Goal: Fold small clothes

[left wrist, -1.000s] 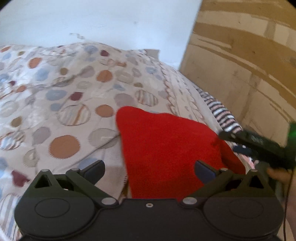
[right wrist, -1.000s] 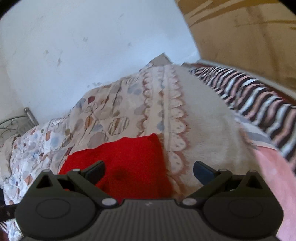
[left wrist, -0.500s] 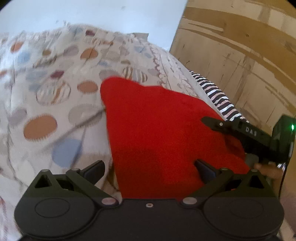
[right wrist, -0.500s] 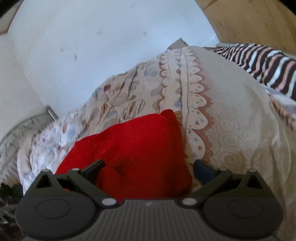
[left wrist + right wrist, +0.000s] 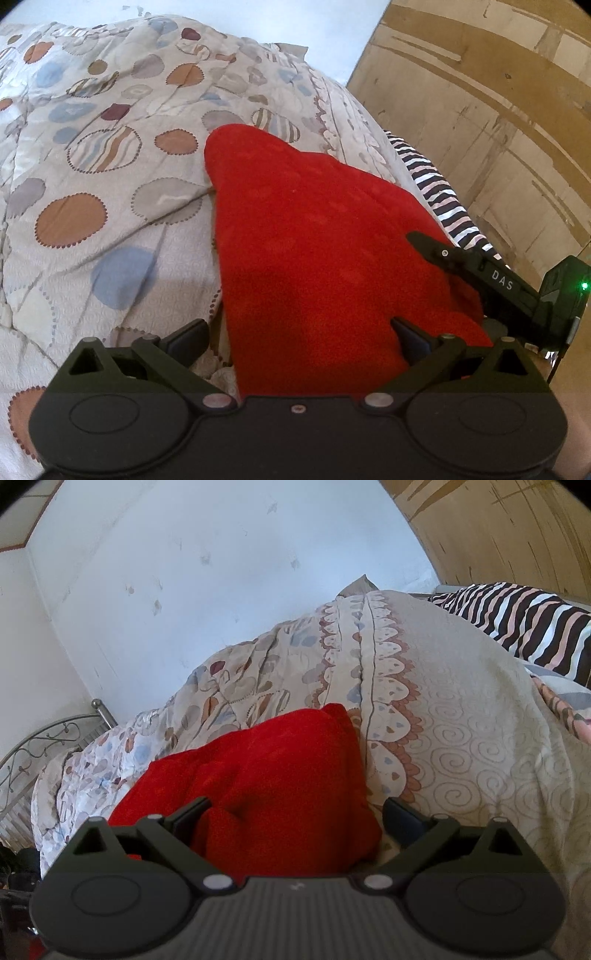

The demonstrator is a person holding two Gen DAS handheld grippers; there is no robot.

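A red fleece garment [image 5: 325, 251] lies on a quilt with coloured circles [image 5: 110, 177]. My left gripper [image 5: 299, 338] is open, its fingers wide apart over the garment's near left edge. In the right wrist view the same red garment [image 5: 273, 782] lies bunched between the fingers of my right gripper [image 5: 295, 818], which is open and low over it. The right gripper's black finger [image 5: 476, 273] also shows in the left wrist view, resting at the garment's right edge.
A striped pillow [image 5: 524, 624] lies at the right of the bed, against a wooden headboard [image 5: 498, 110]. A white wall [image 5: 221, 572] stands behind the bed. A metal bed frame [image 5: 40, 746] shows at far left.
Both grippers have come closer and lower over the red garment, which now fills more of each view. The right gripper has reached the garment's right edge. Both stay open.
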